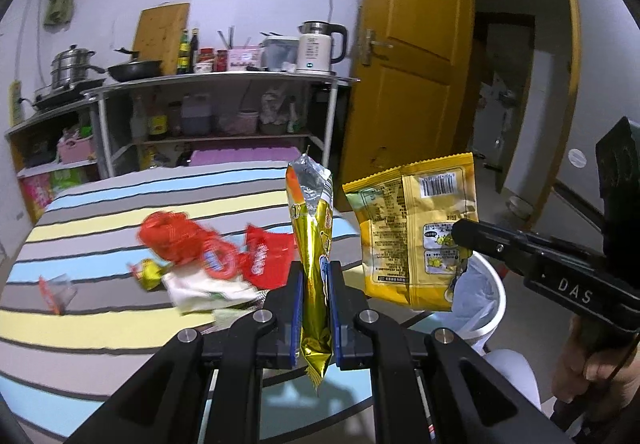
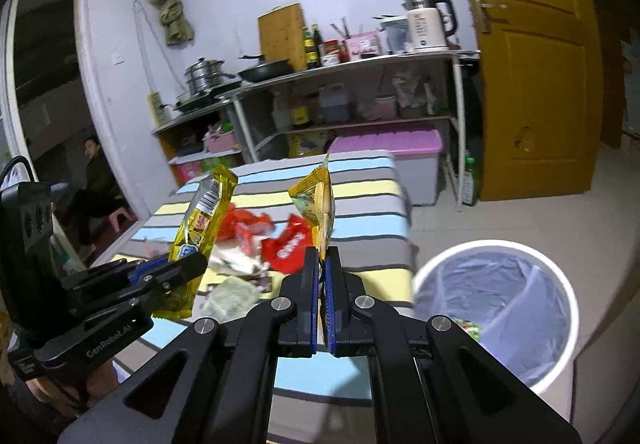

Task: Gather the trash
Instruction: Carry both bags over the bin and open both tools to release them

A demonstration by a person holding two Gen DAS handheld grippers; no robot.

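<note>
My left gripper [image 1: 316,276] is shut on a gold foil snack wrapper [image 1: 314,228] and holds it upright above the striped table [image 1: 100,328]; the gripper and wrapper also show in the right wrist view [image 2: 200,228]. My right gripper [image 2: 321,258] is shut on a yellow snack bag [image 2: 318,204], seen flat in the left wrist view [image 1: 416,232], beside the white trash bin [image 2: 496,308]. Red wrappers [image 1: 224,252], a white wrapper [image 1: 200,288] and small scraps [image 1: 56,290] lie on the table.
The bin, lined with a clear bag, stands on the floor right of the table [image 1: 486,300]. A metal shelf with pots, bottles and a kettle [image 1: 316,46] lines the far wall. A yellow door [image 2: 536,76] is at right. A person sits in the left doorway [image 2: 94,176].
</note>
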